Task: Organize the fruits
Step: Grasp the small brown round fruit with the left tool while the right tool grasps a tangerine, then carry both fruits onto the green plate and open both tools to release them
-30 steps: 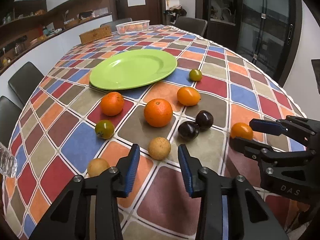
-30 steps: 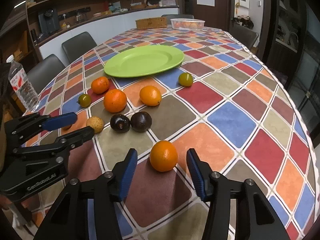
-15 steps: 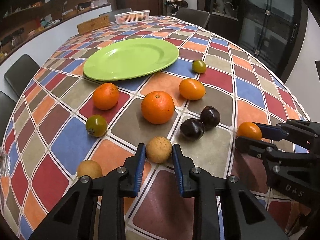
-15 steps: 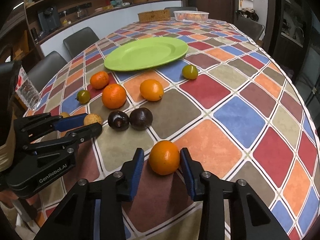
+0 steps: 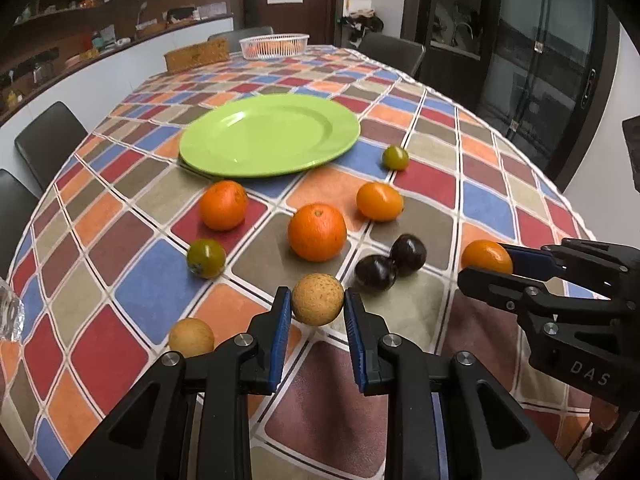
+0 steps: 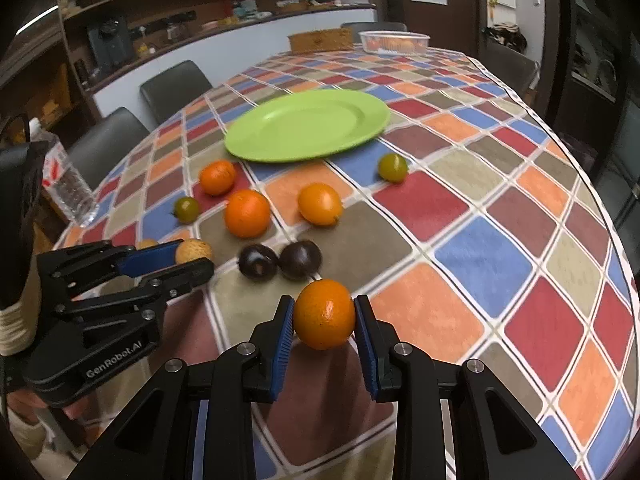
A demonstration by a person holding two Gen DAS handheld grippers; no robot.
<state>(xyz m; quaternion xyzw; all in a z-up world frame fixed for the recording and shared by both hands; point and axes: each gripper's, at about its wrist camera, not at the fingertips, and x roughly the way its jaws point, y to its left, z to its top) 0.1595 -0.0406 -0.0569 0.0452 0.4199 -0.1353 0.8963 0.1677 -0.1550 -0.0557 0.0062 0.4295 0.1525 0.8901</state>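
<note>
Two grippers: each is clamped on one fruit above the near edge of the checked tabletop.
Left gripper: blue pads pressed on both sides of a round tan fruit with a rough, speckled skin.
Right gripper: pads tight against a glossy orange, bright and smooth-skinned.
Near fruit on tabletop: a second tan fruit left of the left gripper; two dark purple fruits touching each other between the grippers.
Middle fruit: a large orange, a smaller orange and a yellow-orange one, well apart; a green-brown fruit to the left.
Green plate: shallow, lying flat, nothing on it; another green-brown fruit just beside its right rim.
White basket: at the far end of the tabletop, orange contents blurred.
</note>
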